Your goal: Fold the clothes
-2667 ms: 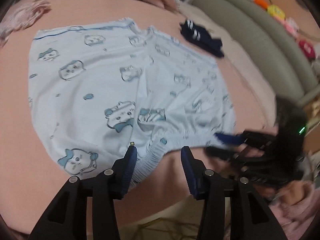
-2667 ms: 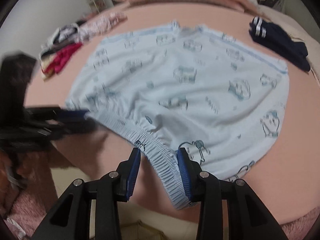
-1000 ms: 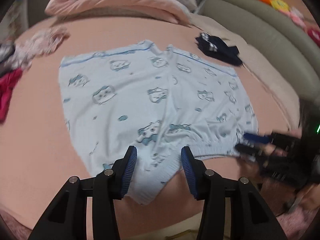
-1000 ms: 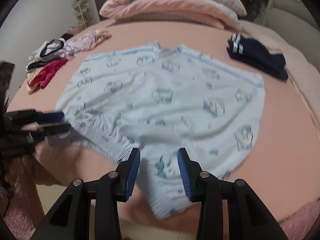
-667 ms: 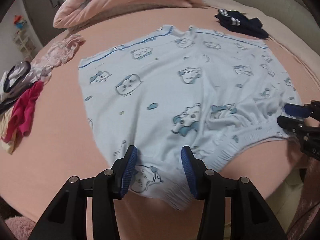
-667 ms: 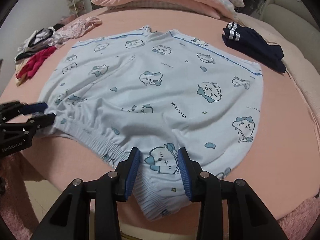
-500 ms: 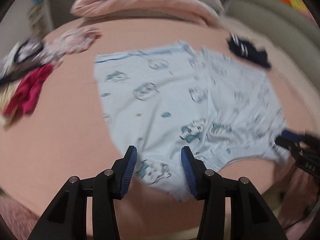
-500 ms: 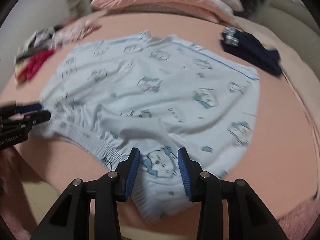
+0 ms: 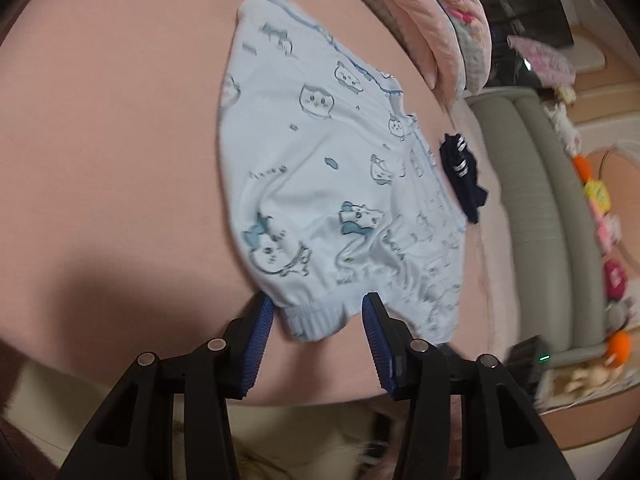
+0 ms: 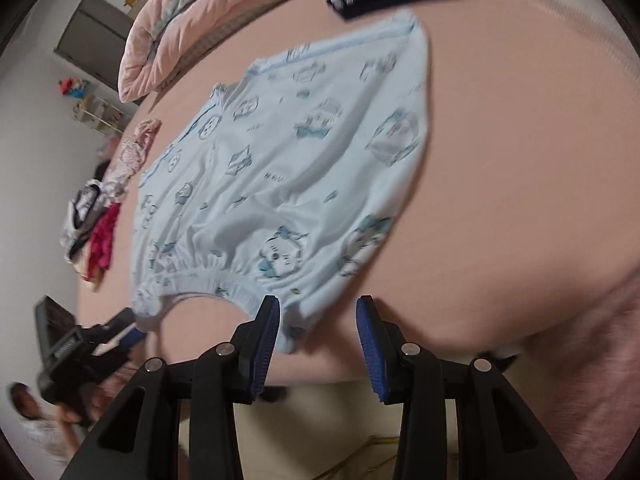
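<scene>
Light blue shorts [image 9: 320, 168] with a cartoon print lie flat on the pink bed [image 9: 112, 140]. My left gripper [image 9: 318, 322] stands open at one end of the ribbed waistband [image 9: 316, 318], whose corner lies between the blue pads without being pinched. In the right wrist view the shorts [image 10: 288, 152] spread away from my right gripper [image 10: 318, 322], which is open too, with the other waistband corner [image 10: 294, 334] beside its left pad. The left gripper [image 10: 132, 326] shows at the far end of the waistband there.
A folded navy garment [image 9: 462, 176] lies past the shorts' far hem. A pile of mixed clothes [image 10: 92, 236] sits at the bed's left side, a pink quilt [image 10: 180, 28] at the head. A grey-green sofa [image 9: 560, 208] runs along the right. The bed's front edge lies just under both grippers.
Both grippers have slid apart along the waistband to its two corners and rolled, so both views are now tilted. The shorts have stayed flat on the bed.
</scene>
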